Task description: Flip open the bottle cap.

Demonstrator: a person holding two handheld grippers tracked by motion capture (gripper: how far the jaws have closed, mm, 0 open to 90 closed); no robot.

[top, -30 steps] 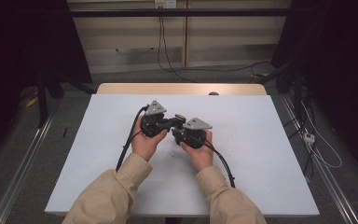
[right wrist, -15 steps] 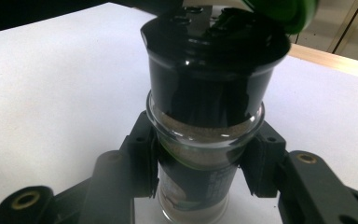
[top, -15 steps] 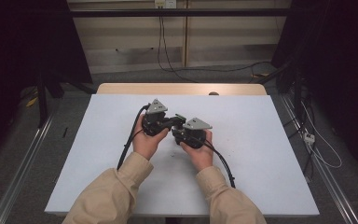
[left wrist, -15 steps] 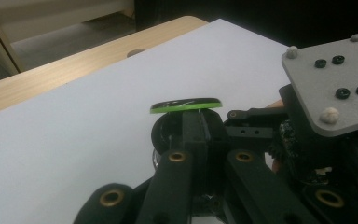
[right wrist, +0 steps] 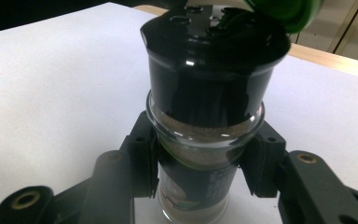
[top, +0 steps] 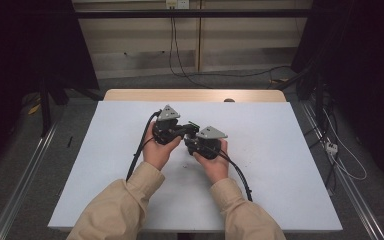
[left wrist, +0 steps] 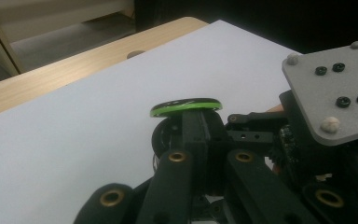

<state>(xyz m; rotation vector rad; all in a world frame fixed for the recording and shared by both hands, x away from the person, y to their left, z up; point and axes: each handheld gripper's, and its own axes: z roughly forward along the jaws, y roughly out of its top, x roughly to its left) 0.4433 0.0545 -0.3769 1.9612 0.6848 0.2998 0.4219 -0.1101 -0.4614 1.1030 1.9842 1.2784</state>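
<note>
nothing moved; right gripper view shows spice jar [right wrist: 205, 140], high view hides it

The two grippers meet over the middle of the desk [top: 280, 165], the left gripper [top: 172, 129] just left of the right gripper [top: 200, 142]. A spice jar [right wrist: 205, 140] stands between the right gripper's fingers [right wrist: 140, 154]. Its flip lid [left wrist: 186, 106] sits above the left gripper's closed fingers [left wrist: 200, 135]. Behind the desk lies the floor [top: 205, 75] with cables.

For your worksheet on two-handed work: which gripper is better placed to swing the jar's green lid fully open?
Left, probably. The left gripper already pinches the green lid, while the right gripper clamps the jar steady.
</note>
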